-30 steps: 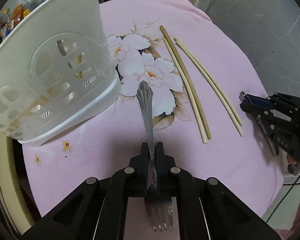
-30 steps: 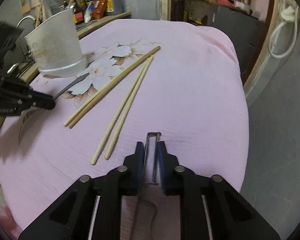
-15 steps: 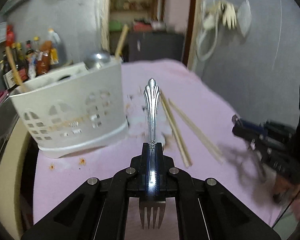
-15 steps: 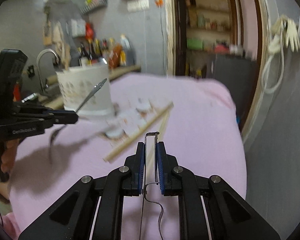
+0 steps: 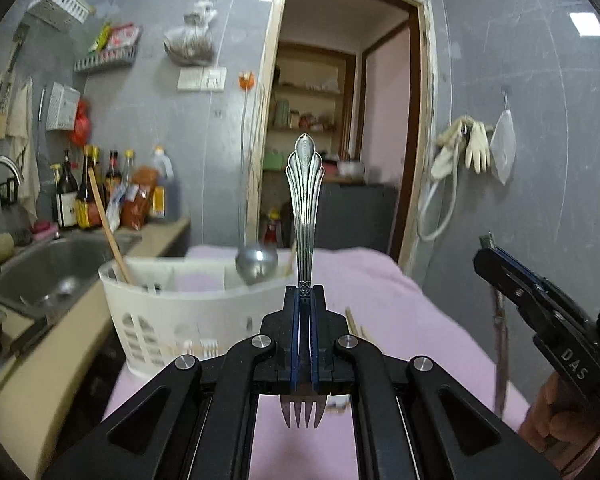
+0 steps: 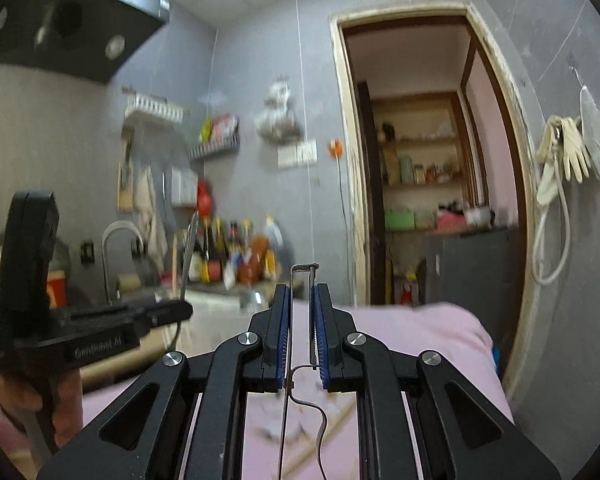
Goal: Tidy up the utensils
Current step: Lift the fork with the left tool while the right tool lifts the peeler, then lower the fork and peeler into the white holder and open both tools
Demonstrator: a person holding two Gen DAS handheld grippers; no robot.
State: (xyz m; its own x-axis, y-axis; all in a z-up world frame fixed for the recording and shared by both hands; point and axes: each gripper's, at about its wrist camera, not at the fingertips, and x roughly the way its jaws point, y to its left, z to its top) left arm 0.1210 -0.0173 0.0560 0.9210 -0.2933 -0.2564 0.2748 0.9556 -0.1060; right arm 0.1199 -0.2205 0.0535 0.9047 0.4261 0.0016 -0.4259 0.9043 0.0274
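Note:
My left gripper (image 5: 305, 292) is shut on a silver fork (image 5: 305, 200), ornate handle sticking forward and up, tines (image 5: 302, 416) toward the camera. A white perforated utensil basket (image 5: 168, 316) stands on the pink cloth to the left, below the fork, with a ladle (image 5: 256, 264) and a wooden stick (image 5: 108, 228) in it. My right gripper (image 6: 300, 292) is shut on a thin wire utensil (image 6: 303, 270); its bent wire runs back under the jaws. In the right wrist view the left gripper (image 6: 180, 312) shows at left with the fork (image 6: 189, 248).
The pink cloth-covered table (image 5: 400, 312) lies below both grippers, with chopstick ends (image 5: 354, 324) showing beside the left fingers. A steel sink (image 5: 48, 268) and bottles (image 5: 100, 196) are at left. A doorway (image 5: 340, 152) lies straight ahead. The right gripper (image 5: 488, 256) hangs at the right edge.
Both grippers have risen off the table and tipped up from looking down at the cloth to near level, each keeping its utensil. The basket now sits lower in the left view.

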